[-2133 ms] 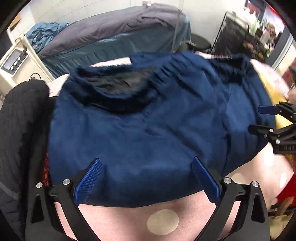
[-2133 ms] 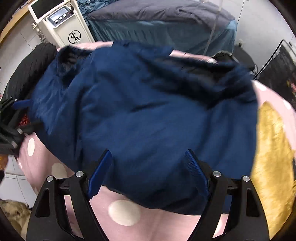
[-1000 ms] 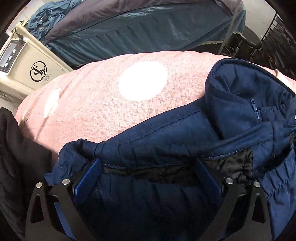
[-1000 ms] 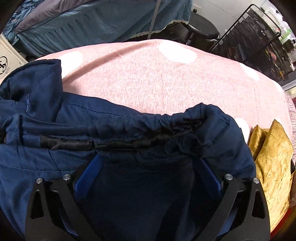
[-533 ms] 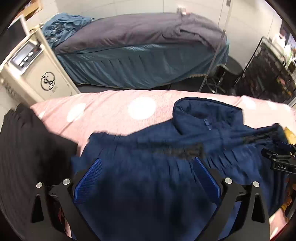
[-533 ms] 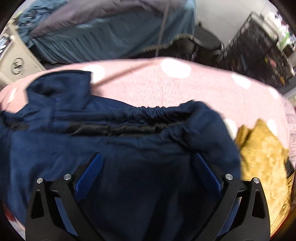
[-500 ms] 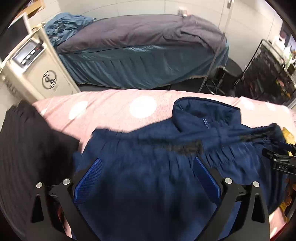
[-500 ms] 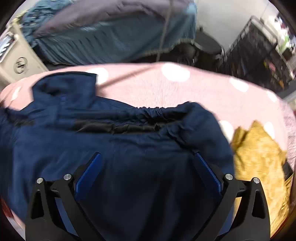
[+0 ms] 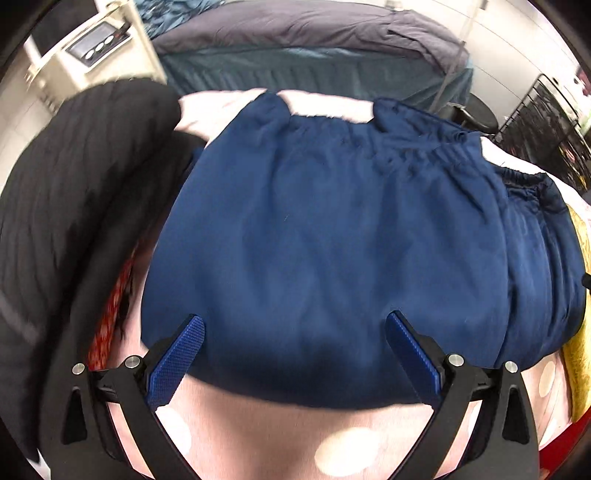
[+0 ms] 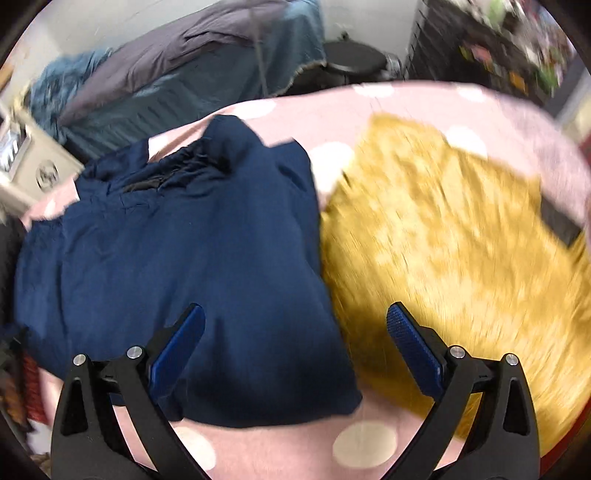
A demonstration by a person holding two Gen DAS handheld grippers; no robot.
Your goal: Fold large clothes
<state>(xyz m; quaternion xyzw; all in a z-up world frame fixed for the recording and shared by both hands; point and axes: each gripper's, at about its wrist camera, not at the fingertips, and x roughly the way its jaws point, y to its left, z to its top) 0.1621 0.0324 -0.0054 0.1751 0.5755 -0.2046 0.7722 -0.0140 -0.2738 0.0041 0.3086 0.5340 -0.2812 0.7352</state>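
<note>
Navy jacket [image 9: 332,240] lay folded on the pink dotted surface [image 9: 280,435], black garment [image 9: 74,192] left of it, gold cloth [image 10: 461,240] right. Left gripper [image 9: 295,347] and right gripper [image 10: 295,332] hovered, fingers spread, empty. I'd pinch both near corners evenly before the next fold.

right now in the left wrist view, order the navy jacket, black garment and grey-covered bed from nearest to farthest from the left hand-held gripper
1. Navy jacket, directly ahead of the left hand-held gripper.
2. Black garment, off to the left.
3. Grey-covered bed, at the back.
</note>
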